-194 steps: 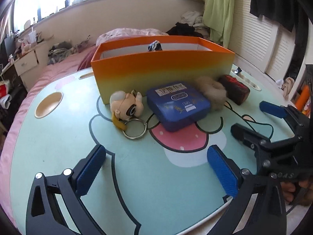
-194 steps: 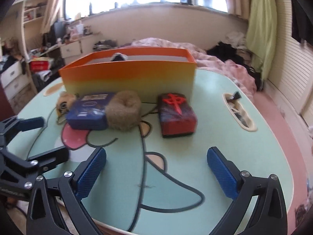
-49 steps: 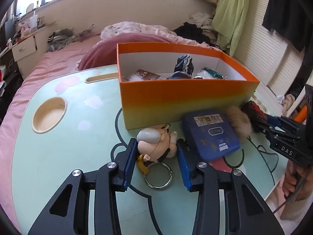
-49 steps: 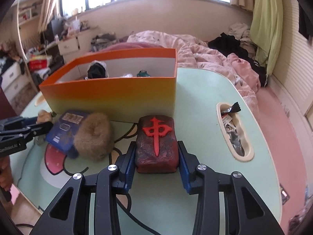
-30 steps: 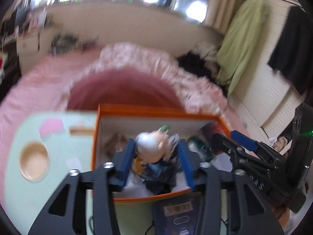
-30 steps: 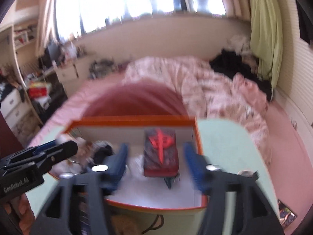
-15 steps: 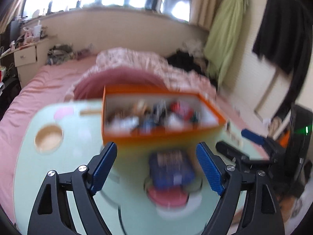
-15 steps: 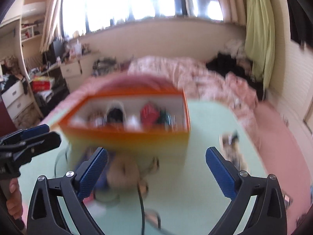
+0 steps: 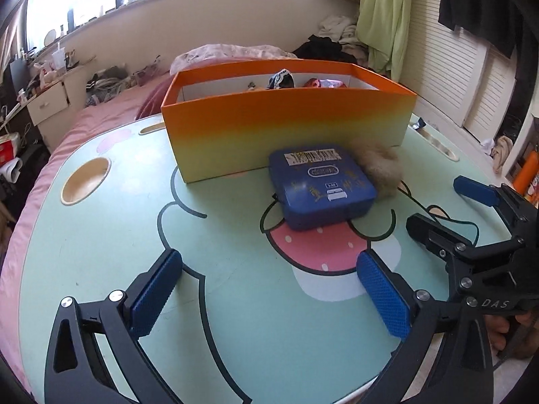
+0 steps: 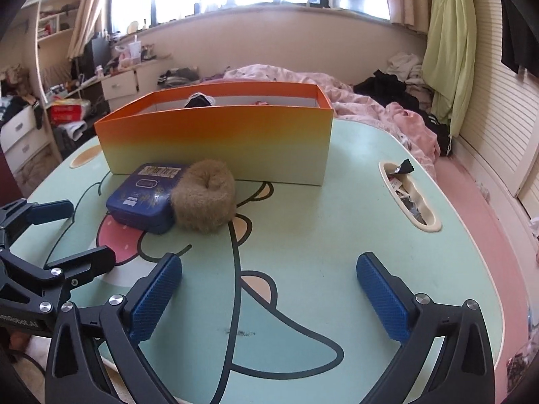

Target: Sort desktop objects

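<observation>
An orange box (image 9: 286, 128) stands at the back of the pale green cartoon table (image 9: 235, 303), with a dark cloth item (image 9: 281, 79) and other things showing over its rim. In front of it lie a blue tin (image 9: 323, 188) and, touching its right side, a fluffy brown hair ring (image 9: 384, 168). My left gripper (image 9: 267, 256) hovers low over the table short of the tin, jaws opening wide with nothing between them. My right gripper (image 10: 268, 258) is also opening and empty, to the right of the hair ring (image 10: 205, 198) and nearer me.
A round cup hollow (image 9: 86, 180) sits in the table at the left. A long slot (image 10: 407, 198) with wrappers is sunk in at the right. A thin black cable (image 9: 448, 222) runs across the table. A bed with pink bedding lies beyond the box.
The doll keychain and the red block were let go over the box. Both grippers opened wide, then drew back and down to the near part of the table.
</observation>
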{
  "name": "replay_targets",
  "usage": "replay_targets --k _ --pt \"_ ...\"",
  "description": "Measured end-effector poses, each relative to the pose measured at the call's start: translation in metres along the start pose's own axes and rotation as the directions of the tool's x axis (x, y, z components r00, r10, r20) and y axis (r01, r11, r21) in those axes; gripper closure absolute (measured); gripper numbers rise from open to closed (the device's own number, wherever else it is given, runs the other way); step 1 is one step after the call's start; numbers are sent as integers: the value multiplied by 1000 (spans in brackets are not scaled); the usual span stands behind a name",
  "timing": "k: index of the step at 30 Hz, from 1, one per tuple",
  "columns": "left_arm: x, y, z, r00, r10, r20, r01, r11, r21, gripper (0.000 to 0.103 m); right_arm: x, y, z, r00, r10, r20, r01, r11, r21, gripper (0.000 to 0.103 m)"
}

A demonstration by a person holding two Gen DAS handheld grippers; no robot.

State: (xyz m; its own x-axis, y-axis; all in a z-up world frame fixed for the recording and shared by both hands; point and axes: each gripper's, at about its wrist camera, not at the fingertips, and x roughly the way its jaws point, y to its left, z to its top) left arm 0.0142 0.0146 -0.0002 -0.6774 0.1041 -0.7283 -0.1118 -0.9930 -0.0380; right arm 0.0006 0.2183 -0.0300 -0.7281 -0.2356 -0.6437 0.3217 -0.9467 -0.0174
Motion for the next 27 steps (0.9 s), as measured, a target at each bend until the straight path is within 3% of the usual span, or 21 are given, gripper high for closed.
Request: replay_targets --k 27 --pt "6 0 5 1000 -7 3 7 1000 6 0 -1 1 -3 1000 3 8 -3 1000 -3 0"
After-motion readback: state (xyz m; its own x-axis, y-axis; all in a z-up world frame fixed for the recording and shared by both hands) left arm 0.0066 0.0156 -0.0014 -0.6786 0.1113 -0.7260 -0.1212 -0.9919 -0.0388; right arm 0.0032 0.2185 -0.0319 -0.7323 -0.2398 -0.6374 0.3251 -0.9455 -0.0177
